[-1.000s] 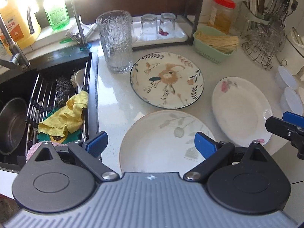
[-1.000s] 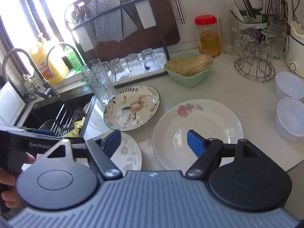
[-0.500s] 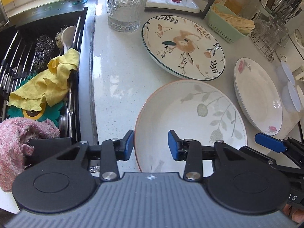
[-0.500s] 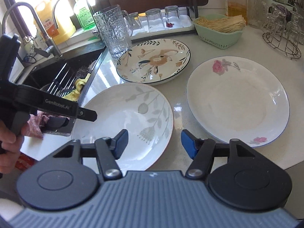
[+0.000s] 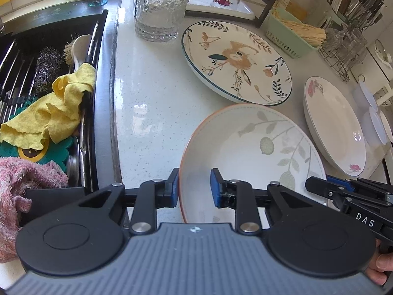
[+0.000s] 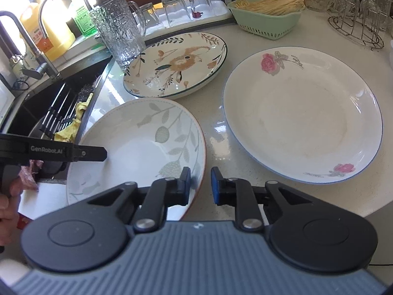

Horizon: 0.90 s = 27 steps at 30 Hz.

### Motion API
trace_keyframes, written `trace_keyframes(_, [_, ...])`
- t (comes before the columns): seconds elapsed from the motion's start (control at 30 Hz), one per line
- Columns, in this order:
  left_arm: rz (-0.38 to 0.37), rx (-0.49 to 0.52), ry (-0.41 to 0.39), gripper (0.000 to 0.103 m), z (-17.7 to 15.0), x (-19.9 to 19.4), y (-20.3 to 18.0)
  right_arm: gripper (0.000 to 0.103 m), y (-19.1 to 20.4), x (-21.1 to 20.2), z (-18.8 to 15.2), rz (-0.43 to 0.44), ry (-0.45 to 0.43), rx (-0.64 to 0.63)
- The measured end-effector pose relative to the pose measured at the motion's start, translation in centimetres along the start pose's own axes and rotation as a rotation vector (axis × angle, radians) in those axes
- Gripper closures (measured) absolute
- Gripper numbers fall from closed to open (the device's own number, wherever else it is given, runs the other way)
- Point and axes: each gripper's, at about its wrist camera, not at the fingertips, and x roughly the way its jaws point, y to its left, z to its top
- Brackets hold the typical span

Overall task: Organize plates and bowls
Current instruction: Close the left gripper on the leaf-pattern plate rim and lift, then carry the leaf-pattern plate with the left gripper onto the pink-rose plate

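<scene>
Here, from my left wrist camera, my left gripper straddles the near-left rim of the leaf plate on the counter. Its jaws are closing with the rim between them; the pads do not look pressed tight yet. My right gripper reaches the same plate's right edge. Beyond it lies the bird plate, and to the right the rose plate. A glass jug stands behind, and a yellow cloth hangs over the sink rack at left.

From my right wrist camera, my right gripper straddles the leaf plate's near-right rim, jaws closing, rim between them, with a gap still showing at the right pad. My left gripper's arm crosses the plate's left side. The rose plate lies just beside, apart from it; the bird plate sits behind, near the jug.
</scene>
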Motion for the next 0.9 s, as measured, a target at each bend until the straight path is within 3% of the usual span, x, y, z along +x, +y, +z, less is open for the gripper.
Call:
trace_keyframes(0.13, [0.007, 0.018, -0.019, 0.073, -0.3, 0.3, -0.3, 0.082, -0.4, 0.3, 0.0, 0.013, 0.003, 0.008])
trace_keyframes(0.47, [-0.063, -0.071, -0.043, 0.071, -0.2, 0.5, 0.6, 0.081, -1.0, 0.9, 0.2, 0.052, 0.032, 0.042])
trace_keyframes(0.9, [-0.144, -0.1, -0.08, 0.071, 0.6, -2.3, 0.4, 0.081, -1.3, -2.3, 1.3, 0.074, -0.037, 0.097])
